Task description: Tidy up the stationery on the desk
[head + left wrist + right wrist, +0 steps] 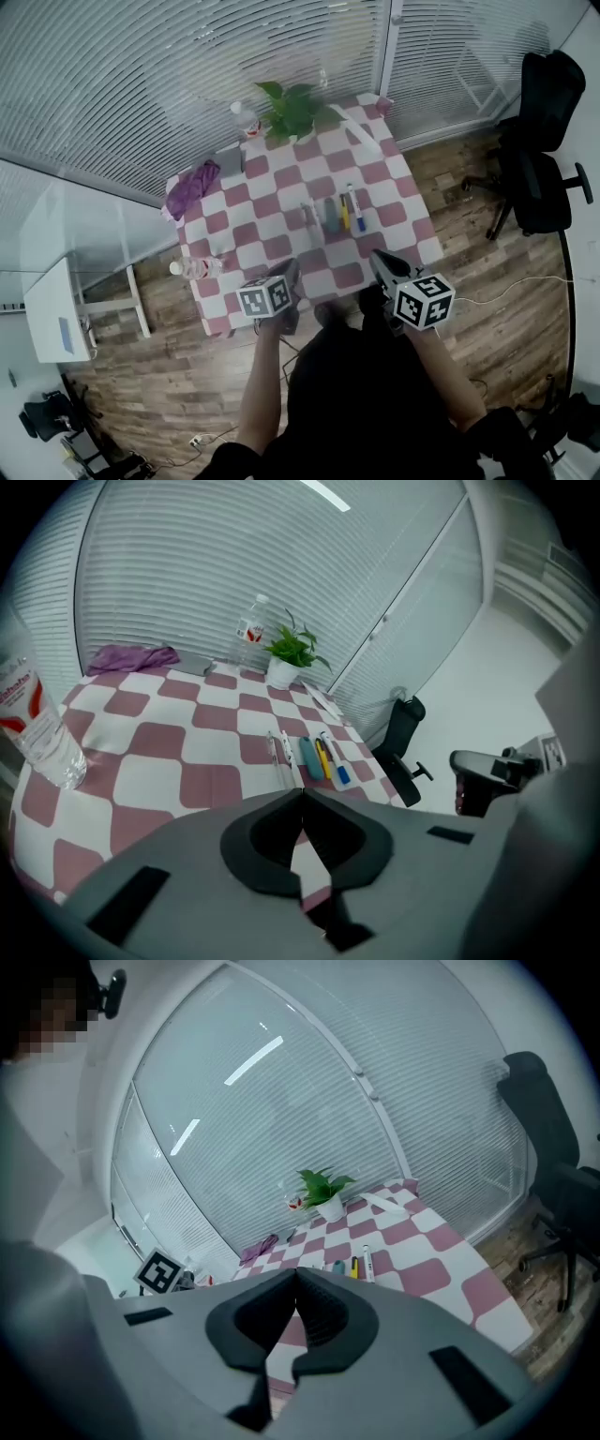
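Several pieces of stationery lie side by side near the middle of the pink-and-white checked table (272,202): two white pens (309,217), a teal case (330,213), a yellow pen (343,215) and a white marker with a blue cap (355,208). The left gripper view shows the same row, from the pens (279,753) to the marker (335,759). My left gripper (290,273) hovers over the table's near edge, shut and empty. My right gripper (379,262) hangs at the near right edge, also shut with nothing in it. Both are short of the row.
A potted plant (292,111) and an upright water bottle (245,119) stand at the far edge. A purple cloth (190,187) lies at the far left, and another bottle (195,268) rests at the near left. A black office chair (542,150) stands to the right.
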### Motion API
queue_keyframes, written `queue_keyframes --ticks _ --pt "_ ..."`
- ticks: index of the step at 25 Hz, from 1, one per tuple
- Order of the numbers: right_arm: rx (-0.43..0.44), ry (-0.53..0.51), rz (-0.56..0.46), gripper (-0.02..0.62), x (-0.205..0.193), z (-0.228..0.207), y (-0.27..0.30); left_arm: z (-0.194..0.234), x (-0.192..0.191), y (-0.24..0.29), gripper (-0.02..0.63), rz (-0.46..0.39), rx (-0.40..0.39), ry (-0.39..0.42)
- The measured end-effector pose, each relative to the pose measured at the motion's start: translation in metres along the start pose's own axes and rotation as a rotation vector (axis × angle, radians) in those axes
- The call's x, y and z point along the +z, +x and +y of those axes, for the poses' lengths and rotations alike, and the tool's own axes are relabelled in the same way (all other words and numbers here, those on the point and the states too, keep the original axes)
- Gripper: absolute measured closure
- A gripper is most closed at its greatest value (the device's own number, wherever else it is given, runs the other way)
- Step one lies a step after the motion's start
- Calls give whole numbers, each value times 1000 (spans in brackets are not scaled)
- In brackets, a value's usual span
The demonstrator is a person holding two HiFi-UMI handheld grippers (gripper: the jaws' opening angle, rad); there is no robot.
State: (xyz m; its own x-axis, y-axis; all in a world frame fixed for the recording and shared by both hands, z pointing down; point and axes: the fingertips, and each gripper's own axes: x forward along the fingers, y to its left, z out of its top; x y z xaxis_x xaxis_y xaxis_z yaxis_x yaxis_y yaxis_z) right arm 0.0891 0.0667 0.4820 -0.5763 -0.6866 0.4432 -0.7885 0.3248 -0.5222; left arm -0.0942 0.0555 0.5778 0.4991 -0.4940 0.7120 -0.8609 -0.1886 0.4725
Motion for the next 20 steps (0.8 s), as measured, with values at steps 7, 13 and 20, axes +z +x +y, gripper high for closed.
queue_keyframes --ticks 7,13,20 --pt "45 -110 -125 574 11 65 -8 -30 15 -84 574 -194 -183 141" --pt "160 -300 -178 574 41 127 -20 -58 49 -176 574 -387 -223 344" --pt "249 -455 -244 574 83 179 -29 -70 105 -277 574 -646 -190 410"
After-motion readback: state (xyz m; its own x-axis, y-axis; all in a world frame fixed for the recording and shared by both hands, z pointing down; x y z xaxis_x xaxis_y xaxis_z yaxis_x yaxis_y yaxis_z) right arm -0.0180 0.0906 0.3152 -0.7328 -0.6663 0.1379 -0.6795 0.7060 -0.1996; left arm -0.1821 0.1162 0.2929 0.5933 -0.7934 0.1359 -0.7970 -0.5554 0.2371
